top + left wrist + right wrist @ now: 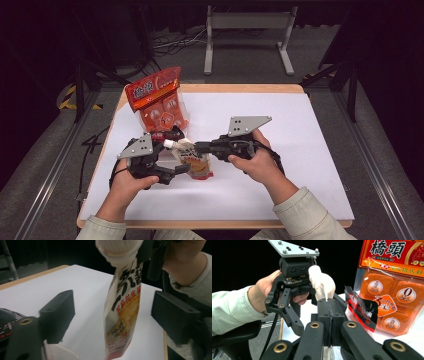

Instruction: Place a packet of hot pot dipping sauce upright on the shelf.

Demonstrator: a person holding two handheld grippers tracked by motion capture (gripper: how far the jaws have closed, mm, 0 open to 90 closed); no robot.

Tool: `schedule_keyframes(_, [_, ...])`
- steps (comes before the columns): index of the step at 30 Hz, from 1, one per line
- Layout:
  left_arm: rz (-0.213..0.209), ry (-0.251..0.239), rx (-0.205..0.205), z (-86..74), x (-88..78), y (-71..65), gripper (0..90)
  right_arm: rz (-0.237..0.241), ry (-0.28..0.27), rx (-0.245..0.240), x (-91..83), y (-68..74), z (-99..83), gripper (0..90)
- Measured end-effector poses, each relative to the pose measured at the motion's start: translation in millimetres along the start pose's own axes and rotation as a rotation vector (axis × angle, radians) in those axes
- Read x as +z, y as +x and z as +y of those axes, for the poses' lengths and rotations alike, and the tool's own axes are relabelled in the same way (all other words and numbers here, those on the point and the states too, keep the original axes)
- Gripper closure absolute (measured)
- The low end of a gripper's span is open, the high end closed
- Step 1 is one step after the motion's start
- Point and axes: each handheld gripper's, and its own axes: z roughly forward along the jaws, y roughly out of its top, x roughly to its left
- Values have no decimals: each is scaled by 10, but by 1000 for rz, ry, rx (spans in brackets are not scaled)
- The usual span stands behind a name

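From the high view, the right gripper has its jaws clamped on the spout pouch, held mid-tabletop above white covering. In the left gripper view the jaws stand apart either side of the pouch; I'd close low on the body, squarely. Right gripper view: the orange hotpot-base bag stands behind, with the room dark.

My right gripper points left with its jaws pressed tight together; my left gripper faces it, jaws standing wide apart, both hands gripping from below.
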Motion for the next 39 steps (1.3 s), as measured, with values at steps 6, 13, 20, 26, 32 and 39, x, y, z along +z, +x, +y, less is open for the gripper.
schedule_keyframes(6, [-37,4,2,-1,0,-16,485,8,-5,3,21,10,-14,900])
schedule_keyframes(13, [-45,-3,-20,3,-60,-12,749,19,-9,5,23,16,-26,900])
schedule_keyframes(20, [-66,1,-3,20,-79,-35,853,16,-10,-4,9,23,-20,898])
schedule_keyframes(26, [-72,29,31,61,-91,-70,876,15,-1,-15,-4,42,-14,890])
schedule_keyframes(32, [-54,50,68,101,-100,-75,888,9,-5,-15,-40,45,-12,821])
schedule_keyframes(39, [-33,50,67,161,-140,-39,892,-46,-31,-4,-187,1,-26,771])
